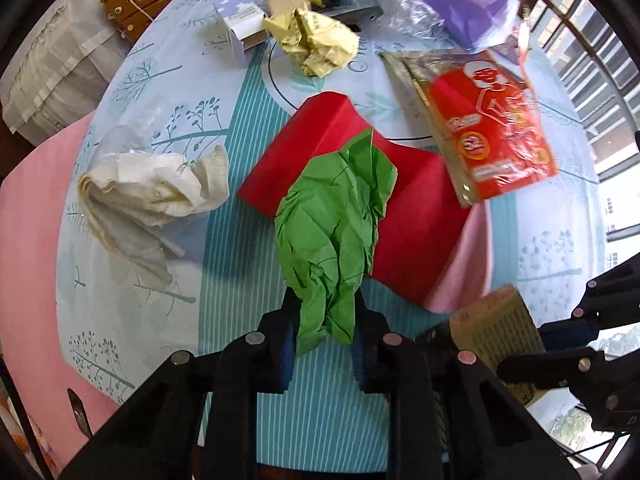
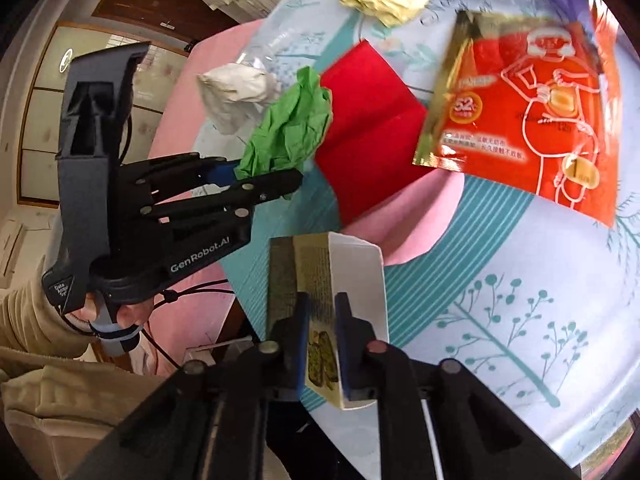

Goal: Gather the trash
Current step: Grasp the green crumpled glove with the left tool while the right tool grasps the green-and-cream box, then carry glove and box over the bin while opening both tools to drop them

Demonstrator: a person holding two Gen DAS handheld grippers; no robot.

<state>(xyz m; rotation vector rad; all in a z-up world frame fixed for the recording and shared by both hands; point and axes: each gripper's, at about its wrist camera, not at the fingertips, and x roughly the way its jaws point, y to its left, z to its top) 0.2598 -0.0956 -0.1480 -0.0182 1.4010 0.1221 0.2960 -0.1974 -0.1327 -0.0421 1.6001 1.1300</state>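
1. Left gripper [image 1: 325, 334], bottom centre of the left wrist view: jaws closed narrowly on the lower end of a crumpled green paper [image 1: 336, 240], which rises up the middle of the frame.
2. Same gripper in the right wrist view, at centre left [image 2: 256, 176], with the green paper [image 2: 290, 128] sticking out up and to the right of its tips.
3. Right gripper [image 2: 322, 344], bottom centre of the right wrist view: jaws pinched on a small printed carton [image 2: 340, 280], white inside, open end pointing up the frame.
4. That carton [image 1: 496, 328] at lower right of the left wrist view, beside the right gripper's dark fingers.
5. Behind the green paper, mid-frame: a folded red sheet [image 1: 320, 152] lying on a round table [image 1: 152, 308] with a pale blue patterned cloth.
6. Right of the red sheet, upper right of the frame: an orange and gold packet [image 1: 488, 120], blurred.
7. Centre left: a crumpled white paper wad [image 1: 152, 188].
8. Top centre: a crumpled yellow paper [image 1: 316, 40], with a small white box [image 1: 240, 24] just left of it.
9. Top right: a purple plastic bag [image 1: 456, 0].
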